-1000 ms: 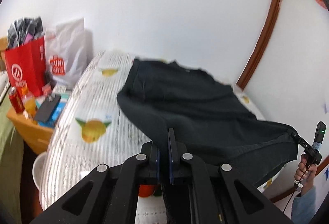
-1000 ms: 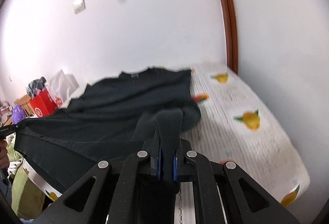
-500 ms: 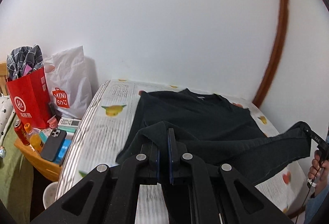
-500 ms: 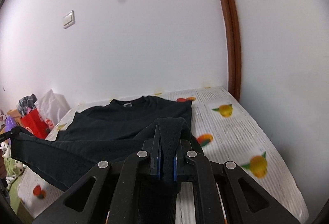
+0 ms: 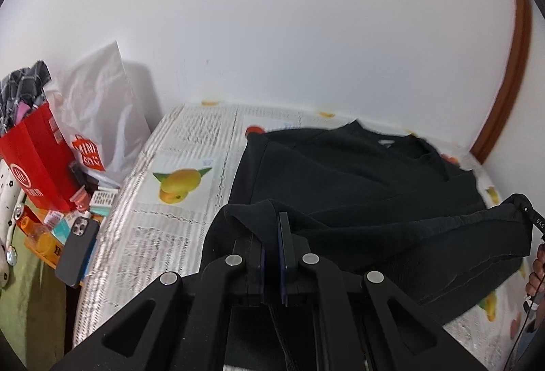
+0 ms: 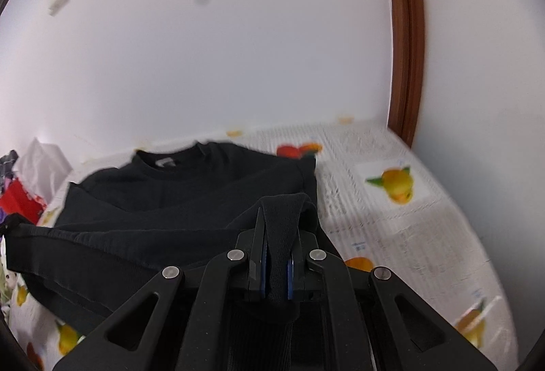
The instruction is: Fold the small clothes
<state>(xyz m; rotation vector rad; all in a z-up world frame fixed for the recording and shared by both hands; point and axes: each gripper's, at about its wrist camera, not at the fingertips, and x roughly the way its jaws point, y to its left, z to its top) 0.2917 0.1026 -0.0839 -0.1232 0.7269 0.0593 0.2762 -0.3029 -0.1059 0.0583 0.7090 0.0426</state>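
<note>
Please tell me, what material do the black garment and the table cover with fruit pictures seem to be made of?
Black garment: seems soft matte knit, perhaps cotton; it drapes and creases without shine, and its neckline looks ribbed. Table cover: possibly a printed plastic or woven sheet; fine ridged lines and a faint sheen show, but blur leaves it open.

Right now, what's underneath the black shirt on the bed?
The black shirt lies on a fruit-print bedsheet, which shows all around it. Whatever sits directly beneath the fabric is covered and cannot be seen.

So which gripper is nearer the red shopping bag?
Left. The left gripper holds the shirt edge on the red shopping bag side; the right gripper holds the opposite end.
</note>
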